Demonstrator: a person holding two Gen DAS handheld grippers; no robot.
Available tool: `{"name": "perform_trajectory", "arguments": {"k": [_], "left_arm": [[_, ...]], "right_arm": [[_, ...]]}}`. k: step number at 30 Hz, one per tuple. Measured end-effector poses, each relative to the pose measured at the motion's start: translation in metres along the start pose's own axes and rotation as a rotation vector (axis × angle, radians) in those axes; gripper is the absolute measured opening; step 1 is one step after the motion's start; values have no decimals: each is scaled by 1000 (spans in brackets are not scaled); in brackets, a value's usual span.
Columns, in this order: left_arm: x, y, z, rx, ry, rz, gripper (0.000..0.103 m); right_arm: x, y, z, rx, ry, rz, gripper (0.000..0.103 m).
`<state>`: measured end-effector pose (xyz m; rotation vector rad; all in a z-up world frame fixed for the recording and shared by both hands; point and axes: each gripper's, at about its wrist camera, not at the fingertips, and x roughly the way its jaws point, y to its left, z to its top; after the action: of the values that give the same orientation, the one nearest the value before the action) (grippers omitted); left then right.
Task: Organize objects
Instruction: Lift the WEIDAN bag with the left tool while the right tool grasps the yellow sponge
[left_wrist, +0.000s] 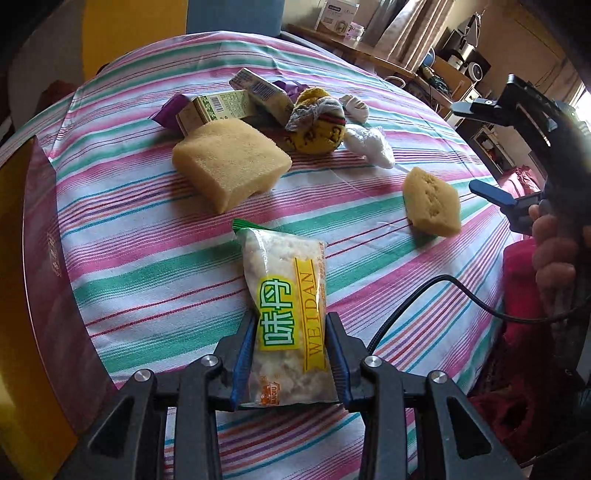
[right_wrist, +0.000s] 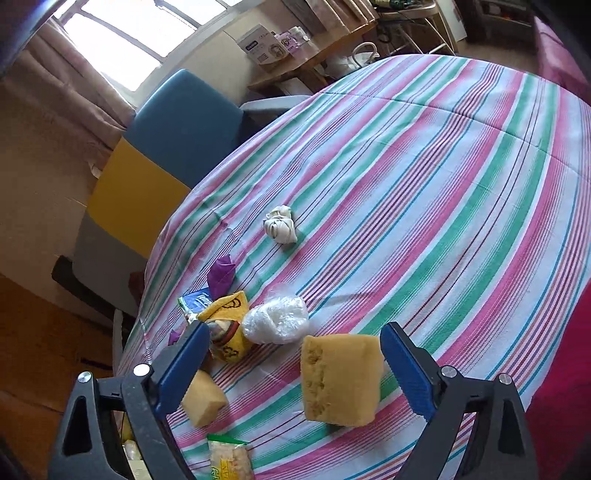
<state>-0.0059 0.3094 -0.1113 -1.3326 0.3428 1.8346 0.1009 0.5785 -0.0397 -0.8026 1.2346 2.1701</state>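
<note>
The left tool (left_wrist: 290, 354) is clenched on a clear snack packet (left_wrist: 286, 317) with a yellow label, held low in the middle of the left wrist view above the striped counter (left_wrist: 147, 266). The right tool (right_wrist: 291, 365) stands released, its pads wide on either side of a small tan sponge (right_wrist: 340, 380) lying on the cloth. A larger sponge (left_wrist: 231, 158) lies toward the upper centre, just in front of a heap of boxes and a yellow sock (left_wrist: 317, 133).

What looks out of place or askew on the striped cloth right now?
Nothing is spilled or damaged. The boxes, purple wrapper and yellow cloth lie heaped crookedly at the far side. The left gripper holds the snack packet.
</note>
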Motion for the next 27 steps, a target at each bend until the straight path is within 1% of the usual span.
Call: {"name": "perform_trajectory", "arguments": {"k": [2,4,6,7,9,10,12,14,17,19,21,23,25,27], "left_arm": [[3,-7,-2,4,-8,3,37],[3,-9,-4,9,-13,4,38],[0,-9,-7,18,-17,6,38],[0,-9,-7,21,-20,7,38],[0,-9,-7,24,-24,10,38],[3,-11,-5,25,-25,12,38],[7,-13,-4,29,-29,15,38],[7,-14,-4,36,-31,17,39],[6,-13,-5,37,-31,17,39],[7,-14,-5,36,-32,17,39],[9,-15,-4,37,-33,20,39],[10,-15,-4,39,-32,20,39],[10,-16,-3,38,-30,19,39],[10,-16,-3,36,-29,18,39]], "right_arm": [[4,0,-1,-7,14,-35,95],[19,-1,-4,-12,92,-52,96],[37,5,-10,-58,174,-129,96],[43,10,-13,-102,196,-174,96],[51,18,-18,-174,216,-237,96],[54,20,-20,-191,230,-249,96],[57,20,-21,-198,250,-244,96],[57,20,-21,-203,249,-242,96],[59,19,-20,-195,257,-251,100],[64,17,-20,-177,272,-250,100],[67,12,-20,-133,292,-233,100],[71,6,-19,-94,304,-246,101],[71,6,-18,-82,299,-234,103],[73,6,-19,-85,300,-241,103]]}}
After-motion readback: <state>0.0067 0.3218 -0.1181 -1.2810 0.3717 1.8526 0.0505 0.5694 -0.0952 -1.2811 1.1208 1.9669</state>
